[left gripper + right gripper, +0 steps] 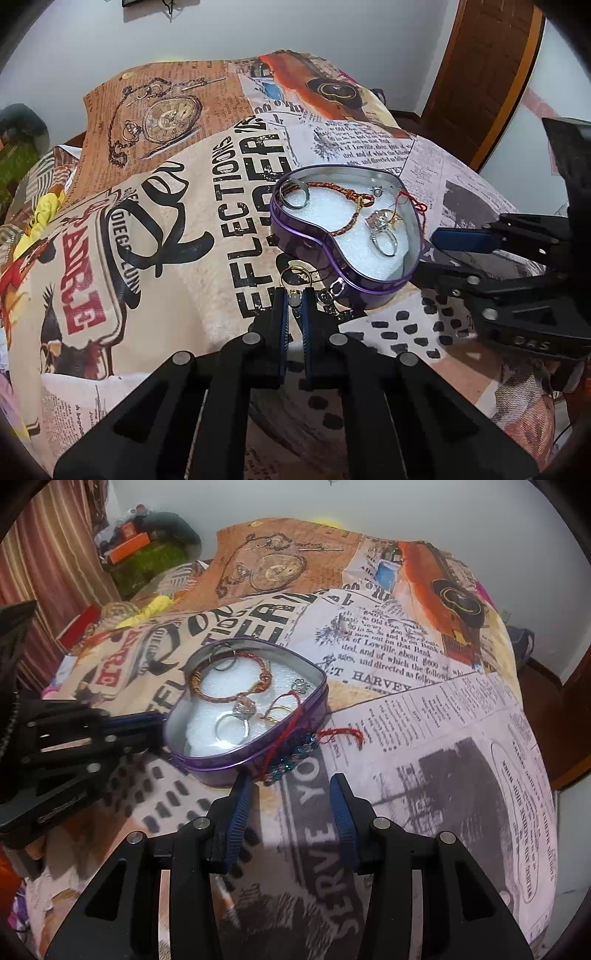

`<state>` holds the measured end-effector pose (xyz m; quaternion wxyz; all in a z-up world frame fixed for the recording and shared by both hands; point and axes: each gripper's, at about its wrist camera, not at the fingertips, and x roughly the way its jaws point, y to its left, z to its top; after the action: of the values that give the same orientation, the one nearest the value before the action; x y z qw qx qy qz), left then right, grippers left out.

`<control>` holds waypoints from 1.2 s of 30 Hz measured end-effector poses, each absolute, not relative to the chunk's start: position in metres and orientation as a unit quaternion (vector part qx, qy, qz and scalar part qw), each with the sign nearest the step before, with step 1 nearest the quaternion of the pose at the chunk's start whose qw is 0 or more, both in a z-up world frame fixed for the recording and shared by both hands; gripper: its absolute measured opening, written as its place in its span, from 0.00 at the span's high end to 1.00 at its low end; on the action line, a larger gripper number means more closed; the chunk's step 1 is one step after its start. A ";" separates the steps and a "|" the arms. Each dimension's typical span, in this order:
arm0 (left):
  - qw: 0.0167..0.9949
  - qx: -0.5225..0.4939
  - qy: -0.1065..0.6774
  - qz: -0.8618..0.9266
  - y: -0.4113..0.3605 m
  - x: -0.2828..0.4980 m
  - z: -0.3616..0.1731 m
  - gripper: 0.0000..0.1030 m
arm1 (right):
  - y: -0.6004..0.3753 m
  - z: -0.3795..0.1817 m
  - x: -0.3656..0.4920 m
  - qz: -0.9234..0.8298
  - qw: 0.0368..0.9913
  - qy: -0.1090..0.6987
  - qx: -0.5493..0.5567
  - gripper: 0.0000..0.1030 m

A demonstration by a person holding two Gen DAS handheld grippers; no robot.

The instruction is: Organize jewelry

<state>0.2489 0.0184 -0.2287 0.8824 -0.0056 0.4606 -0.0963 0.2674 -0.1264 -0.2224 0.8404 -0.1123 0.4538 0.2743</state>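
The left tool (pixel 294 295) is angling steeply downward with its two blue-padded fingers (pixel 283 317) drawn almost together, pinching something small and pale at their tips. The right tool (pixel 291 786) is also tilting downward, its blue pads (pixel 341 812) standing apart with nothing between them. In each wrist view the other tool is reaching in from the side.

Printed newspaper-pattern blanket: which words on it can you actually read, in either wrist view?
All on the printed newspaper-pattern blanket:
"REFLECTIONS", first letter hidden by the left claw
"T. HARVEY"
"of Lowville, about $600"
"and directed as follow"
"SERVE YO"
Fine columns and the red stamp: too small or blurred.
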 end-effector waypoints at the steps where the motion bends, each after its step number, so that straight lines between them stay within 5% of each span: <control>1: 0.883 -0.006 0.460 -0.096 0.019 0.248 -0.228 0.94 | -0.126 -0.223 0.268 0.269 0.843 0.452 -0.115 0.61; 14: 0.880 0.002 0.462 -0.106 0.026 0.234 -0.222 0.94 | -0.147 -0.217 0.279 0.230 0.861 0.441 -0.105 0.61; 22: 0.880 0.014 0.464 -0.106 0.017 0.239 -0.222 0.71 | -0.124 -0.216 0.270 0.260 0.854 0.425 -0.149 0.61; 31: 0.881 0.014 0.462 -0.100 0.016 0.249 -0.228 0.72 | -0.116 -0.222 0.291 0.271 0.846 0.435 -0.146 0.61; 36: 0.884 0.006 0.459 -0.093 0.020 0.249 -0.231 0.82 | -0.112 -0.227 0.298 0.282 0.841 0.440 -0.138 0.80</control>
<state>0.2493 0.0204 -0.2306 0.8837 0.0058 0.4587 -0.0929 0.2979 -0.1123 -0.2265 0.8415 -0.1378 0.4398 0.2820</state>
